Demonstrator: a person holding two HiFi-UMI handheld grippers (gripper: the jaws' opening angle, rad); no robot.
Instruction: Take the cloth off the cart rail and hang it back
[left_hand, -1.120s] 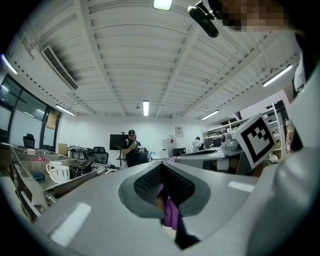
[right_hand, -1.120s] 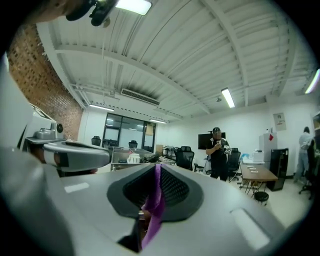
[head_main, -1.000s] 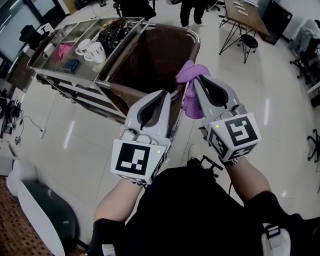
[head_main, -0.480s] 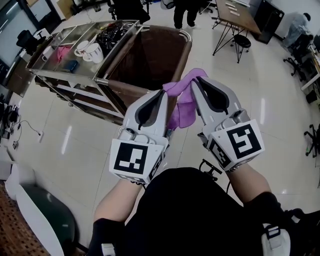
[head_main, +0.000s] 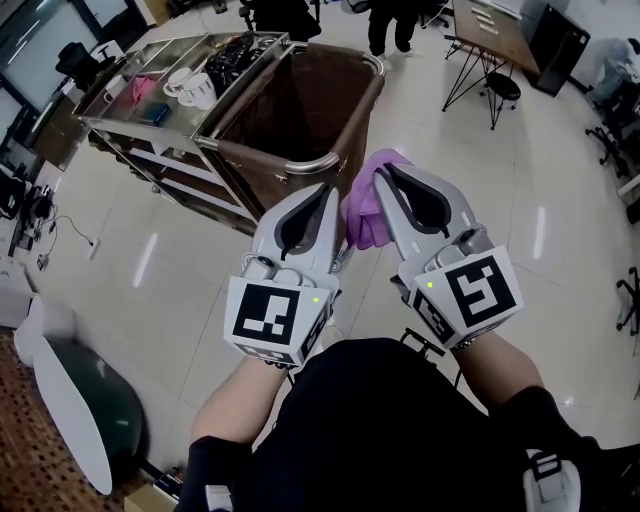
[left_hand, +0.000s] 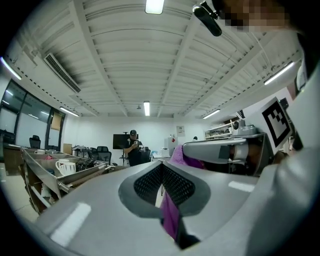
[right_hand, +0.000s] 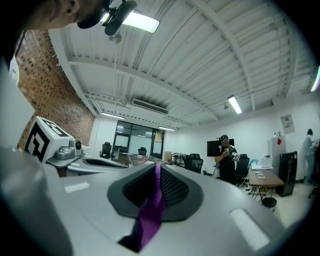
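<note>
- Gripping the purple cloth (head_main: 362, 208) from two sides, both tongs are clamped on it. The left tongs (head_main: 325, 192) pinch one fold, which shows as a purple strip between their ribbed pads, and the right tongs (head_main: 384, 176) pinch another fold the same way.
- The cloth hangs bunched in the air between the two tips. It is clear of the cart rail (head_main: 318, 162), which lies near it at about eleven o'clock in the head view.
- With the cloth off the rail, the taking-off half looks done, and the step in hand is most likely the hanging back.
- The bunch should open first. Drawing the tongs apart, left toward nine o'clock and right toward three, would pull one edge taut so the cloth spans flat, not as a wad.
- That taut edge then wants carrying toward eleven o'clock, above the rail and square to it. It should be lowered so that about half the cloth falls on each side.
- A straight run of the rail is the better place, since the cloth would likely slide off the rounded corner.
- The open brown bag (head_main: 300, 100) sits just past the rail at twelve o'clock. Too much cloth on that side could drag the whole piece in.
- The cloth looks thin and limp, so neither grip should loosen until its weight rests on the rail.
</note>
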